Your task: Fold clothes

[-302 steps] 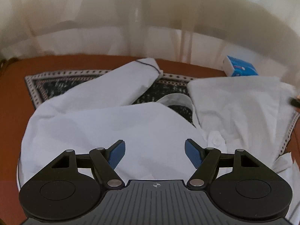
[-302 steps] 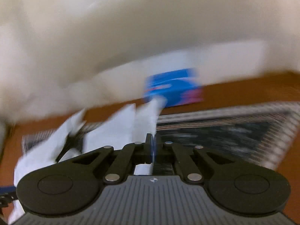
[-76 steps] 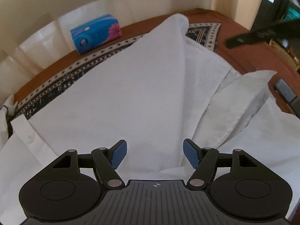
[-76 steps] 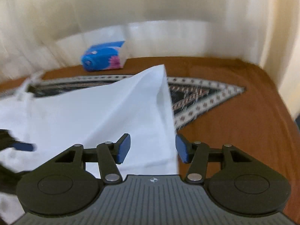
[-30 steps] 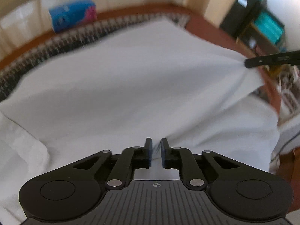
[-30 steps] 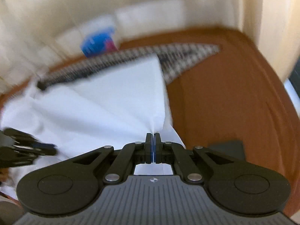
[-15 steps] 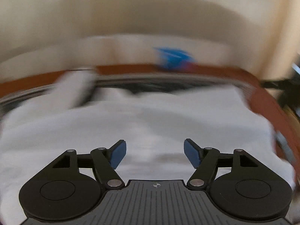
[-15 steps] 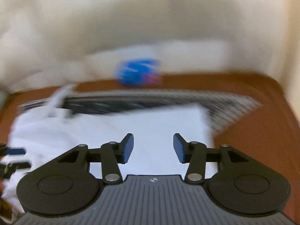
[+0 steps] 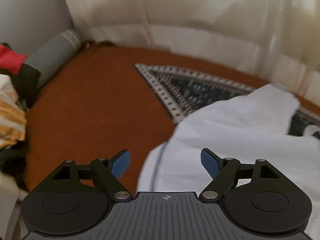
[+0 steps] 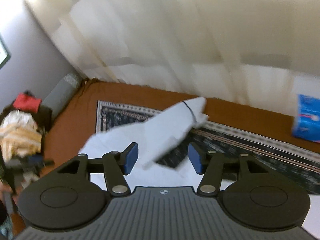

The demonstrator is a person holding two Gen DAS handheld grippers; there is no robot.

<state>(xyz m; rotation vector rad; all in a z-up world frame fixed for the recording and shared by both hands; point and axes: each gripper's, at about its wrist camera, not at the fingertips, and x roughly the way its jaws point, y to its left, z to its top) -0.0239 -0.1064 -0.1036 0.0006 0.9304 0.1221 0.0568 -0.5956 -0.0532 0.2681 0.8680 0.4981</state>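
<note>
Thin white cotton shirt [image 9: 230, 124] judged light and limp; grip its cuffed sleeve [image 10: 174, 122]. Left gripper [image 9: 165, 161] and right gripper [image 10: 163, 158] both gape, empty.

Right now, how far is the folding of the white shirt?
Partly done at most. The white shirt lies on the patterned mat, but it looks loose and rumpled, and one sleeve sticks out, not folded in. Nothing is in hand: the left gripper and right gripper are both open over the cloth. Left: tuck that sleeve and fold the body.
</note>
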